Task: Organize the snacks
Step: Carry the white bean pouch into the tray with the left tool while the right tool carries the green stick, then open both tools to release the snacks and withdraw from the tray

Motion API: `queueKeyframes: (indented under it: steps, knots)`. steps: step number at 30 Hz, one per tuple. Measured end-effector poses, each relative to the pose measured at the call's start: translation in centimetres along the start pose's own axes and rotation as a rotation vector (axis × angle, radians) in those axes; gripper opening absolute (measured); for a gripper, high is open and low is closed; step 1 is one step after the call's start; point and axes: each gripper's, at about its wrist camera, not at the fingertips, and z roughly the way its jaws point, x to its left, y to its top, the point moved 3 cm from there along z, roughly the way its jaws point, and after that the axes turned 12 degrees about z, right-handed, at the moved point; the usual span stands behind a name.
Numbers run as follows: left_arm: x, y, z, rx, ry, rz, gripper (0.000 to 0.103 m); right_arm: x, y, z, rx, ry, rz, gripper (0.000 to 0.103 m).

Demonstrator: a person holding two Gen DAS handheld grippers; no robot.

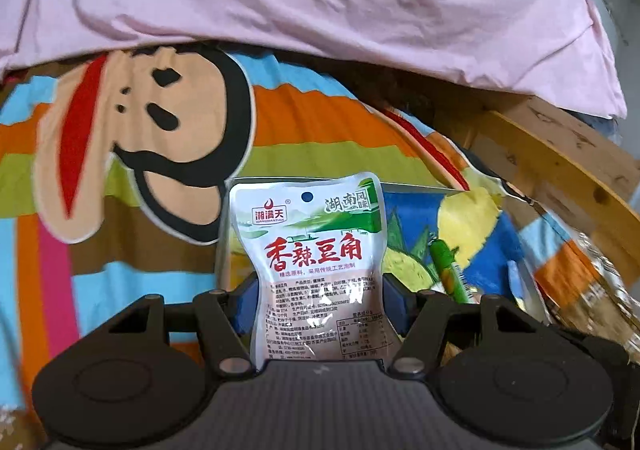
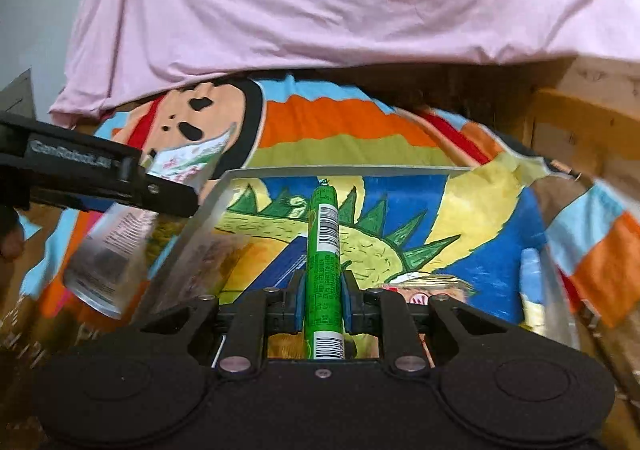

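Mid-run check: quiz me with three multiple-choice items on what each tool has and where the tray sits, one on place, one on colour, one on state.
1. Where is the clear tray?
A. On the colourful cartoon cloth
B. On bare floor
C. On the pink sheet

2. What colour is the stick snack?
A. Red
B. Green
C. Blue

3. What is the left tool doing?
A. Standing open, with nothing in it
B. Gripping the white pouch
C. Gripping a bottle

Answers: 1 A, the cloth lies under and around the tray. 2 B, the stick in the right tool has a green wrapper. 3 B, its pads clamp the white pouch.
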Motion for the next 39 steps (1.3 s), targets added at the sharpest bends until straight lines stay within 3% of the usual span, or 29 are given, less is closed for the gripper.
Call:
queueKeyframes:
  steps: [5,12,18,26,39]
  knots:
    - [-0.1,-0.1,4.4,0.010,-0.020,-0.006,0.067,-0.2,-0.5,2.7,0.034,-0.008,0.004,0.019]
    - [-0.7,-1.6,7.1,0.024,-0.007,0.005,0.067,-0.8,-1.6,4.1,0.063,-0.030,-0.005,0.019]
    - [-2.0,-2.5,7.4,-0.007,0.013,0.087,0.068,-1.1,-2.4,4.4,0.080,-0.039,-0.011,0.019]
    - [-1.9,-3.1,8.3,0.046,0.001,0.047,0.075,-1.2,-2.1,3.8,0.075,-0.044,-0.019,0.027]
    - [-2.1,-2.9,6.6,0.036,-0.019,0.015,0.086,-1.8,-1.3,0.3,0.021,-0.077,-0.049,0.044]
